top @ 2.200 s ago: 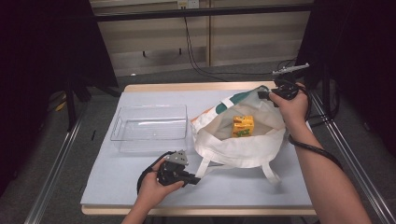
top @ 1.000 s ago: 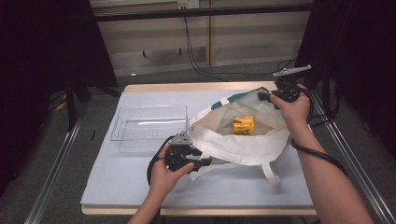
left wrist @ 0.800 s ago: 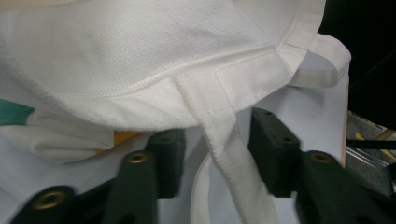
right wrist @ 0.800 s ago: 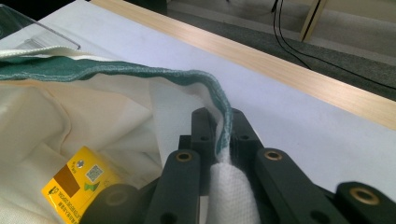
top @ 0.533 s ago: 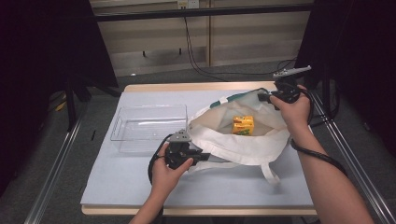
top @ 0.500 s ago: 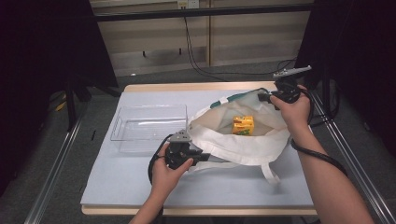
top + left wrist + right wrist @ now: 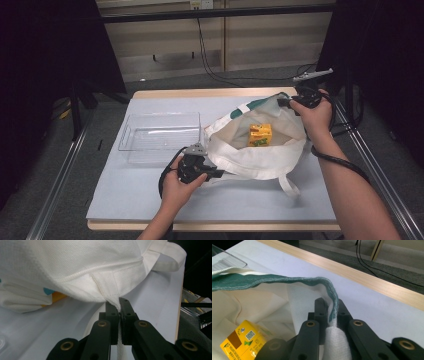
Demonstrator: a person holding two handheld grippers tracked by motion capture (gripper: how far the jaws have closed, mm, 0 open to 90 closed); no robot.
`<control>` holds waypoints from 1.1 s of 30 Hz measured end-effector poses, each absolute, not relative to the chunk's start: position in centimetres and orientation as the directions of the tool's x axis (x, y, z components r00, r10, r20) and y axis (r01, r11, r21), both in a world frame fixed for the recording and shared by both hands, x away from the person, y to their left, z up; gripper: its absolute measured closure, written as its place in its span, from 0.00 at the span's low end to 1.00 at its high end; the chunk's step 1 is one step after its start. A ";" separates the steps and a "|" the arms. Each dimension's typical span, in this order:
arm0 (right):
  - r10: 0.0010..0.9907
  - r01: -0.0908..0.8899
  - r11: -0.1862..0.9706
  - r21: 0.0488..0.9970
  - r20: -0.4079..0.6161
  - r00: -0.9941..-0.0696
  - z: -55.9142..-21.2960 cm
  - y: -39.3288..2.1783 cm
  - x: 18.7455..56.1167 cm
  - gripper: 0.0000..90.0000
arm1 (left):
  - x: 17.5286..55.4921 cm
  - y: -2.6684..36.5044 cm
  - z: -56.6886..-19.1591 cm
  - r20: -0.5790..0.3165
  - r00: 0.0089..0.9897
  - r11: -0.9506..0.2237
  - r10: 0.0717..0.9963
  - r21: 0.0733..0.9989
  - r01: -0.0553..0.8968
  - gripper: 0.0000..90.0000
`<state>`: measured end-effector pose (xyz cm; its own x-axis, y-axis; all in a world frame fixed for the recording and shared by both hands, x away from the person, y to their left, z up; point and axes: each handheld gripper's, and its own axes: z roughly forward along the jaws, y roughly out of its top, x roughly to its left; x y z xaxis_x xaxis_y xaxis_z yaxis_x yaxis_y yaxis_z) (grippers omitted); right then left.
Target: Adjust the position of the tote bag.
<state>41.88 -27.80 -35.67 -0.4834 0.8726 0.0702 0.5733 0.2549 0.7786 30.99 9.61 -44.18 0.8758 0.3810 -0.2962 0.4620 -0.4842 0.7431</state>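
A white cloth bag (image 7: pixel 255 162) with a green-trimmed rim (image 7: pixel 287 280) lies open on the table, a yellow carton (image 7: pixel 260 135) inside it. At the bag's near-left edge, my left gripper (image 7: pixel 216 174) has just been closing, and its jaws now pinch the white handle strap (image 7: pixel 107 287) where it is sewn on. In the left gripper view, the left gripper (image 7: pixel 120 305) has the strap running down between its pads. My right gripper (image 7: pixel 283 101) holds the far-right rim up. In the right gripper view, the right gripper (image 7: pixel 330 306) is shut on the green edge, with the carton (image 7: pixel 244 341) below.
A clear plastic tray (image 7: pixel 160 132) stands on the white table cover (image 7: pixel 150 195) left of the bag. The bag's other handle loop (image 7: pixel 289 184) lies toward the front edge. Cables trail across the floor beyond the wooden table edge (image 7: pixel 374 283).
My left hand has come up from the table's front left to the bag's near edge and shut its jaws on the strap. The right hand keeps the rim raised.
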 end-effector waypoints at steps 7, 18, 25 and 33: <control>0.871 0.567 0.249 0.785 0.074 -0.485 -35.7 -27.6 41.5 0.89 | 31.0 9.6 -43.8 -0.285 0.881 -0.468 0.377 0.763 0.446 0.97; 0.880 0.562 0.258 0.786 0.049 -0.472 -35.0 -27.9 39.5 0.60 | 30.8 9.4 -43.4 -0.278 0.883 -0.460 0.378 0.772 0.439 0.97; 0.877 0.555 0.256 0.792 0.050 -0.477 -34.5 -28.3 38.5 0.52 | 30.8 9.3 -43.3 -0.266 0.886 -0.465 0.381 0.773 0.432 0.97; 0.858 0.540 0.278 0.794 0.049 -0.512 -34.6 -28.2 37.5 0.46 | 30.8 9.4 -43.4 -0.266 0.884 -0.464 0.385 0.772 0.434 0.97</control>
<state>37.49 -28.22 -34.64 -0.5122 0.8575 0.0486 0.5405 0.2778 0.7942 30.77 9.42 -43.42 0.8837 0.3854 -0.2656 0.4345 -0.4641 0.7719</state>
